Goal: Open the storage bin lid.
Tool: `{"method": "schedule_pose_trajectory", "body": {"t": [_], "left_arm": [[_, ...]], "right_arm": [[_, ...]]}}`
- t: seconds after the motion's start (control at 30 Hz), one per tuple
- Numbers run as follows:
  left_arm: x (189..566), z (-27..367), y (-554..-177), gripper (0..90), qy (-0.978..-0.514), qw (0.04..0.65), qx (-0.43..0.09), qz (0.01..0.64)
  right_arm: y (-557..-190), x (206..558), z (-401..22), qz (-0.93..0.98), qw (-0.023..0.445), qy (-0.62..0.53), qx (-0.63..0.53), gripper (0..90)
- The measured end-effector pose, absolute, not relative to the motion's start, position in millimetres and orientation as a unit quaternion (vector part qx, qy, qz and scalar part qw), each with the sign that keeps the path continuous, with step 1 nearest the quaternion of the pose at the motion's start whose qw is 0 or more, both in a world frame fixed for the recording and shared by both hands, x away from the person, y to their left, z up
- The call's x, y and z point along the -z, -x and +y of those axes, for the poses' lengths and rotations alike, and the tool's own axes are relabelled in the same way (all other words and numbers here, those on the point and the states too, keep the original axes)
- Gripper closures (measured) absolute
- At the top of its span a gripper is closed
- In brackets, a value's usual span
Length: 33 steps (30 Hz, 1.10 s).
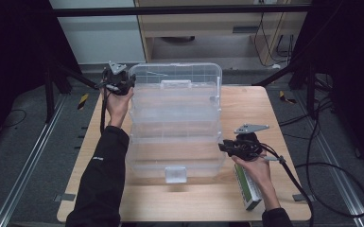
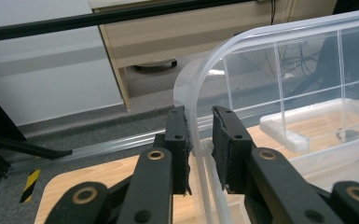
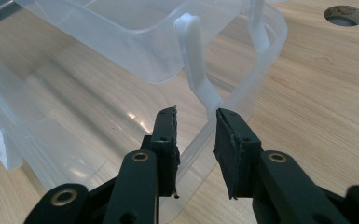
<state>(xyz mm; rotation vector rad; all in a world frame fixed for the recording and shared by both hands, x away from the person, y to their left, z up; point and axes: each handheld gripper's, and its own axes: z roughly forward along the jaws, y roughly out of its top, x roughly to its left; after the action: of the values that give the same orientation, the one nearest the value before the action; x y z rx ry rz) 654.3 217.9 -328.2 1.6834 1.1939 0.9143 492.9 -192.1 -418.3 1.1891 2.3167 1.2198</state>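
A clear plastic organiser box (image 1: 175, 123) with stepped trays stands spread open on the wooden table (image 1: 255, 109). My left gripper (image 1: 130, 82) is at the box's far left corner. In the left gripper view its jaws (image 2: 199, 135) straddle the curved clear rim (image 2: 191, 84), which lies close to one pad with a gap at the other, so the gripper is open. My right gripper (image 1: 221, 147) is at the box's right side. There its jaws (image 3: 196, 130) stand open around the lower tray's rim (image 3: 261, 60), just below a white hinge arm (image 3: 193, 51).
A green and white carton (image 1: 248, 189) lies on the table under the right hand. A white latch (image 1: 176, 174) sits at the box's near edge. The table has a round hole (image 3: 345, 14). Black frame struts, a cabinet and floor cables surround the table.
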Motion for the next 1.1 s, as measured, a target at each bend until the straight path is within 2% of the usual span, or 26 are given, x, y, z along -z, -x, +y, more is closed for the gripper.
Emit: {"method": "schedule_pose_trajectory", "body": {"t": [0.83, 1.1], "left_arm": [[344, 220, -676, 74.4, -0.685, 0.414, -0.360, 0.479], [346, 225, -678, 70.4, -0.695, 0.413, -0.357, 0.469]], "right_arm": [[-493, 418, -191, 0.800, 0.139, -0.409, -0.417, 69.2], [-492, 418, -191, 0.801, 0.146, -0.407, -0.414, 69.7]]}}
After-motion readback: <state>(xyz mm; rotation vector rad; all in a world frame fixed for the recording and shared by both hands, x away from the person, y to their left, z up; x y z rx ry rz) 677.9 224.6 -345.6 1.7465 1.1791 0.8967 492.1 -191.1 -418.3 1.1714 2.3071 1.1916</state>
